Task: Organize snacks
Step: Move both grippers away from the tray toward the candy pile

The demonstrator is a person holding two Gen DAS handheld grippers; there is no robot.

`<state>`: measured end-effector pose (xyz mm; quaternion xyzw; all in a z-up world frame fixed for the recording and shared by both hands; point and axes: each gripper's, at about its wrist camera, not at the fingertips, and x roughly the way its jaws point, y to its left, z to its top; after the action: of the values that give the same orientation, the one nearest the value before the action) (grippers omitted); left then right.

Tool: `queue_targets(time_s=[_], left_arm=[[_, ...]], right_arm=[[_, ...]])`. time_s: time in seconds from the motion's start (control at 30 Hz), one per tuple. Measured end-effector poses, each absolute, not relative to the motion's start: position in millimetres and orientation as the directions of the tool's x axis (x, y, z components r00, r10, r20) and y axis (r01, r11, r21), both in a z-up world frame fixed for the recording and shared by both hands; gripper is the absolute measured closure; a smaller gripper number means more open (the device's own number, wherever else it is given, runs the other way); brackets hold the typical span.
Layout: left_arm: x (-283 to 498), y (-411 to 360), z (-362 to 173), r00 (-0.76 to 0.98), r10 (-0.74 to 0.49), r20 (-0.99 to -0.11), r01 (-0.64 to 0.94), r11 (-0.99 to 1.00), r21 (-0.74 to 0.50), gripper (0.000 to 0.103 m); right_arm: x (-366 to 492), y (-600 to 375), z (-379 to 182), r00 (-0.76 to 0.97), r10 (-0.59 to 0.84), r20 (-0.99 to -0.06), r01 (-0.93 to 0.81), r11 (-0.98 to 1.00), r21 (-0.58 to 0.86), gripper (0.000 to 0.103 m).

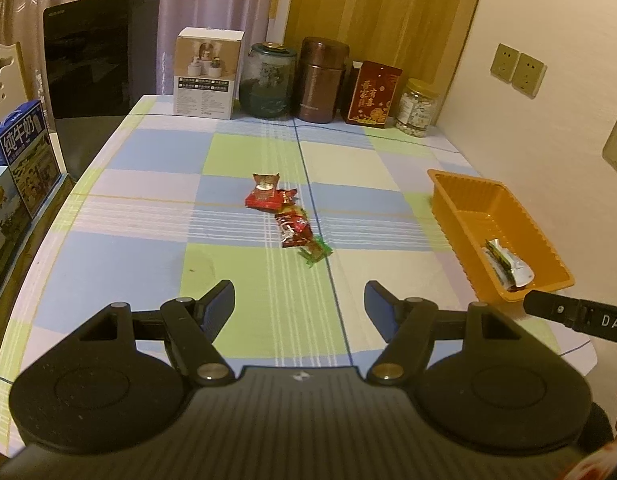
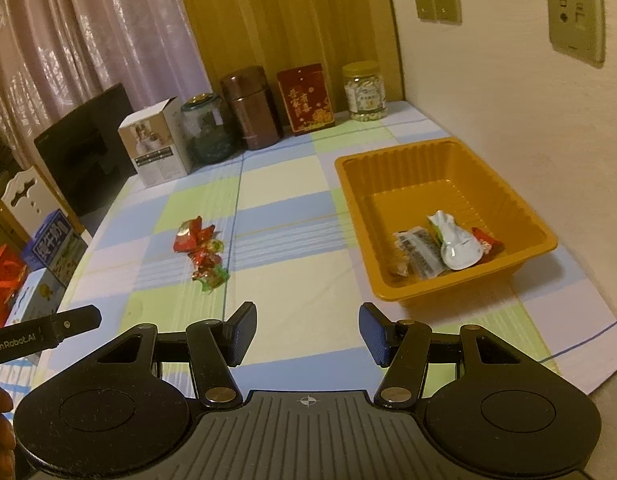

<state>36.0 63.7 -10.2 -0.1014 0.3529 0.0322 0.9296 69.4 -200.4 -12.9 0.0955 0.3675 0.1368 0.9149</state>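
two empty, parted hand-held grippers; three loose snacks; three in one orange tray

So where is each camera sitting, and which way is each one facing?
Left wrist: on the left tongs, looking forward and down over the table at the loose snacks; its open fingers show, and the right tongs' tip at right.
Right wrist: on the right tongs, facing the tray; its open fingers show, and the left tongs' tip at left.
Shared: snacks, tray, the jars and boxes at the back.
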Motion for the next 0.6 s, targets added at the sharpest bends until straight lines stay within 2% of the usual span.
queue_targets(time_s=[0.6], left_arm=[[83, 115, -40, 0.728, 0.019, -0.685, -0.182, 0.969, -0.166, 0.035]], right_arm=[[113, -137, -45, 0.662, 0.377, -0.647, -0.249, 0.926, 0.284, 0.046]])
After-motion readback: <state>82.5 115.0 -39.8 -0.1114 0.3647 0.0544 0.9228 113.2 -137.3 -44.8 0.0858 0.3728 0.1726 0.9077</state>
